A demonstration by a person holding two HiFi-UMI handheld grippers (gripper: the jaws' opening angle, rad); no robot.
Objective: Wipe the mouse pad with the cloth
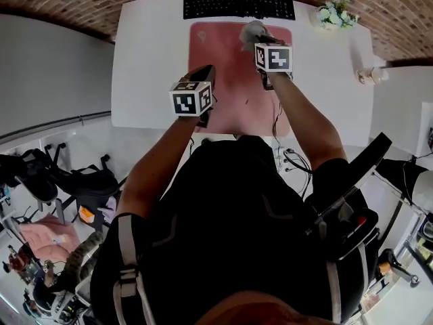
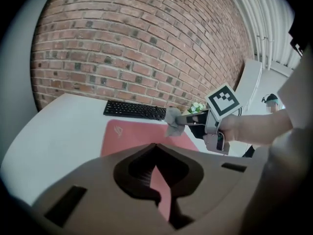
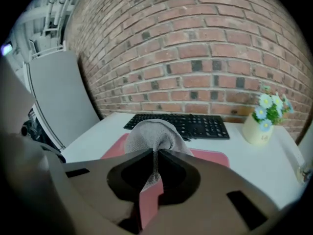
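Two grippers are over a white desk (image 1: 149, 59) that stands against a brick wall. The right gripper (image 1: 262, 40) has its jaws closed on a grey cloth (image 1: 252, 31). In the right gripper view a fold of the cloth (image 3: 151, 133) is pinched between the jaws and the rest bulges out in front of them. The cloth is at the far right corner of the pink mouse pad (image 1: 233, 80), just short of the black keyboard (image 1: 239, 5) that lies along the pad's far edge. The left gripper view shows the cloth (image 2: 172, 121) hanging from the right gripper (image 2: 182, 121) down toward the pad (image 2: 132, 136), but I cannot tell whether it touches the surface. The left gripper (image 1: 205, 73) is over the left side of the pad, nearer the person and well apart from the cloth. Its jaws (image 2: 155, 146) are closed together with nothing between them, and only a sliver of pink pad shows through the slit below the tips. A small pot of flowers (image 1: 335, 13) stands on the desk to the right of the keyboard.
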